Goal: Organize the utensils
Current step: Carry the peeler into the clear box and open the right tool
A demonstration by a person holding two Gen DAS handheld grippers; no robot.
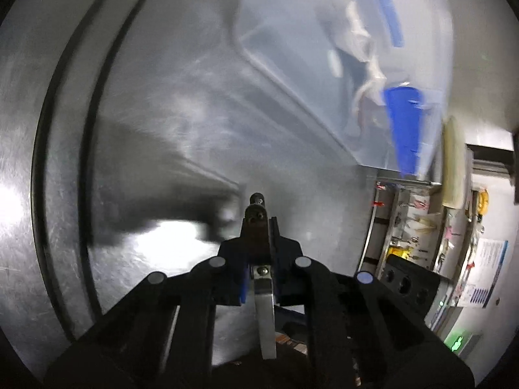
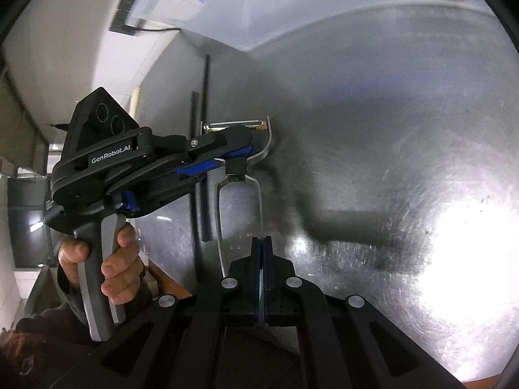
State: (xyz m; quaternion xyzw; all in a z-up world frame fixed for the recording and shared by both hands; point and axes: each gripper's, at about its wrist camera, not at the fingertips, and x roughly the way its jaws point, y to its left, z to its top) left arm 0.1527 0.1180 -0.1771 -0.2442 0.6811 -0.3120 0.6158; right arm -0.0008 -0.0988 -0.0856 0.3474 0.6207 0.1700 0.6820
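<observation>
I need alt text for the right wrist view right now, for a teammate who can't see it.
Both grippers grip one metal peeler over a steel table: the right gripper is shut on one thin handle wire, and the left gripper, held in a person's hand, is shut on its head. Two black chopsticks lie behind it, beside a clear plastic bin.

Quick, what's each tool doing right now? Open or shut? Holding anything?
Left tool: shut on the peeler, near its blade end.
Right tool: shut on the peeler's handle.

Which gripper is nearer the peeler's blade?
Left. The left gripper clamps the peeler at its head, right beside the blade; the right gripper pinches the handle end, farther away.
</observation>
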